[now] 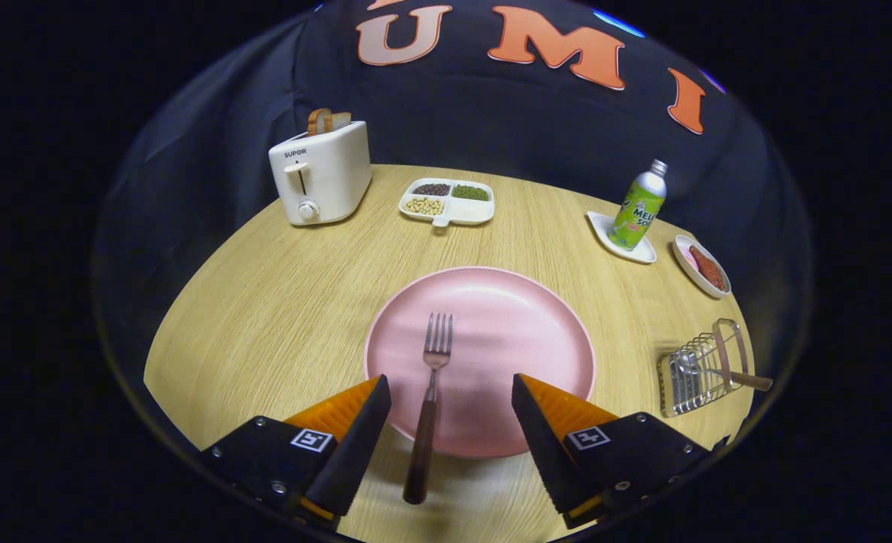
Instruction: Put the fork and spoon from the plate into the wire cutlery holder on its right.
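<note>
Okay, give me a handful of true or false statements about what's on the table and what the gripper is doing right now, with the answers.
1. The metal fork with a dark wooden handle lies on the round pink plate. True.
2. The gripper is shut on the fork. False: its fingers are open, one on each side of the handle, not touching it.
3. The wire cutlery holder already holds a wooden-handled utensil. True.
4. The white toaster is empty. False: bread slices stick out of it.
5. The green soda bottle lies on its side. False: it stands on a small white dish.
</note>
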`<state>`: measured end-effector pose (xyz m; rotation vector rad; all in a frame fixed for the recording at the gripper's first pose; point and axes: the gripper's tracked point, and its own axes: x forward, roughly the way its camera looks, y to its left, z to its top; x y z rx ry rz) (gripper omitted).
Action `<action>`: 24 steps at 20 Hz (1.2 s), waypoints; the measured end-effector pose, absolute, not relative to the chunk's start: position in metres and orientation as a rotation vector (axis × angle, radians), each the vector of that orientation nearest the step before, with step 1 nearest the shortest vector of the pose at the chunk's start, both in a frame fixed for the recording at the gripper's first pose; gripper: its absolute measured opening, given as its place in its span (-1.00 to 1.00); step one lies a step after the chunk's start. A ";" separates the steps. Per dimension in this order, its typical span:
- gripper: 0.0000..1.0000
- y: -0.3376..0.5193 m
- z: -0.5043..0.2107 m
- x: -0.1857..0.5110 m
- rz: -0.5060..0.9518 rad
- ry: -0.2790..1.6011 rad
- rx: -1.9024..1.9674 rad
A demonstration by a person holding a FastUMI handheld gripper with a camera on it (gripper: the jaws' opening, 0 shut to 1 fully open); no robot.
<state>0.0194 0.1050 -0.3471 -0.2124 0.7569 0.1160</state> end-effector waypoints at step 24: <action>-0.94 0.083 -0.343 0.034 0.057 0.840 -0.119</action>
